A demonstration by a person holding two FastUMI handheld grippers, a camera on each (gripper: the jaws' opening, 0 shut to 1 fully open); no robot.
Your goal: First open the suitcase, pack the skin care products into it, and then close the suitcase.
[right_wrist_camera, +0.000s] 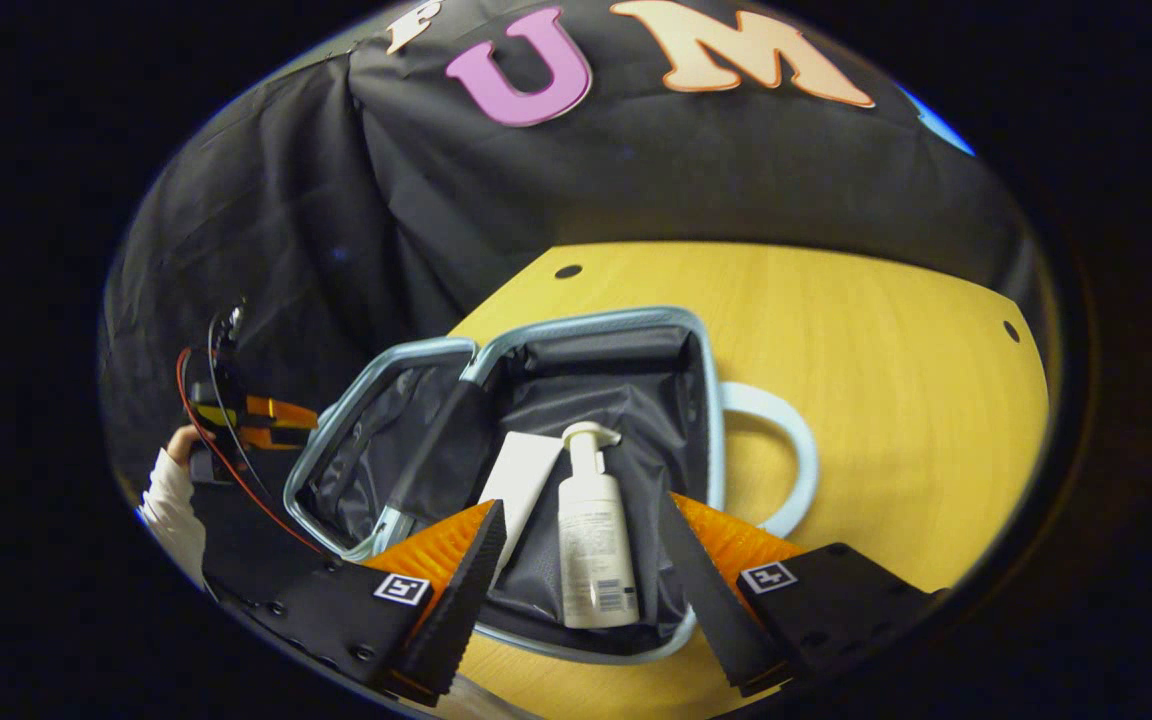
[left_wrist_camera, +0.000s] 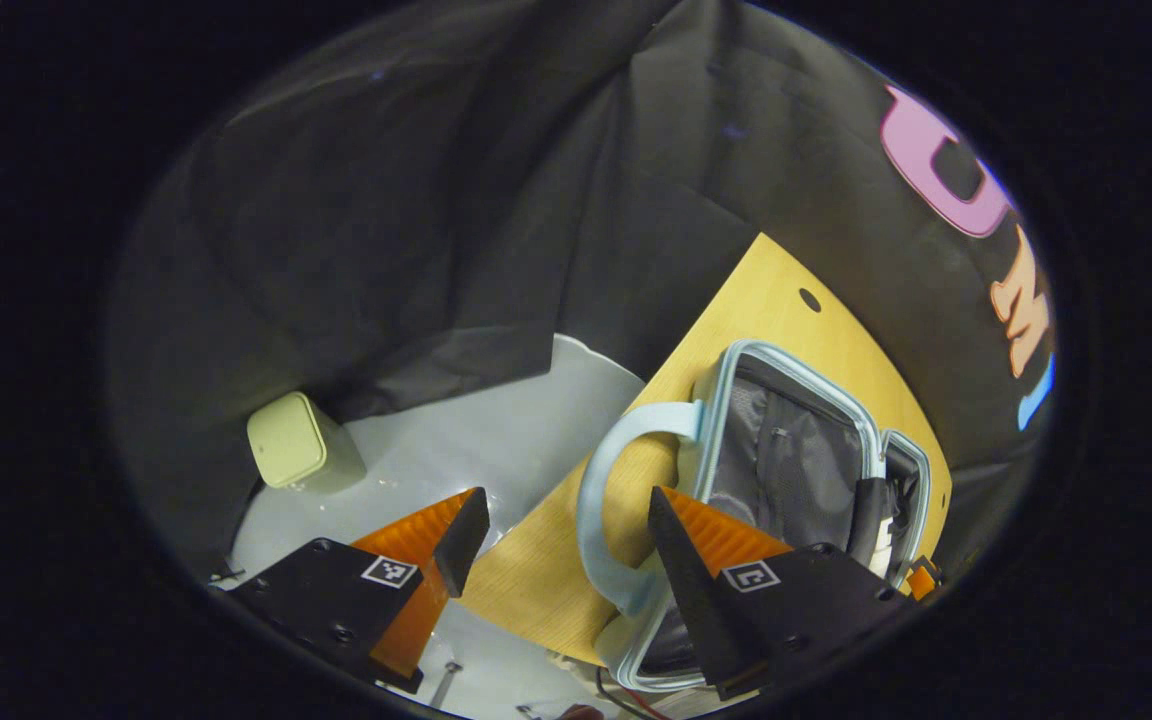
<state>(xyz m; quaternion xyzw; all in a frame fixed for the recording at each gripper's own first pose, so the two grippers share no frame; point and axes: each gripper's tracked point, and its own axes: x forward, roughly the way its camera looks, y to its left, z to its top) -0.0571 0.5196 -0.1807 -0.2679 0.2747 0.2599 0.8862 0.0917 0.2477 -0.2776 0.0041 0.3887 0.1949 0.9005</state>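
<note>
The light-blue suitcase lies open on the wooden table, its lid folded out to the left. A white pump bottle and a white tube rest side by side on its dark lining. My right gripper hovers open over them; the bottle sits in the gap, clear of both fingers. My left gripper is open and holds nothing, just off the suitcase handle. It also appears beyond the lid, held by a white-sleeved hand.
A pale green box stands on the white floor by the black cloth wall, left of the table. The table ends close to the handle side of the suitcase. Bare wood stretches right of the handle.
</note>
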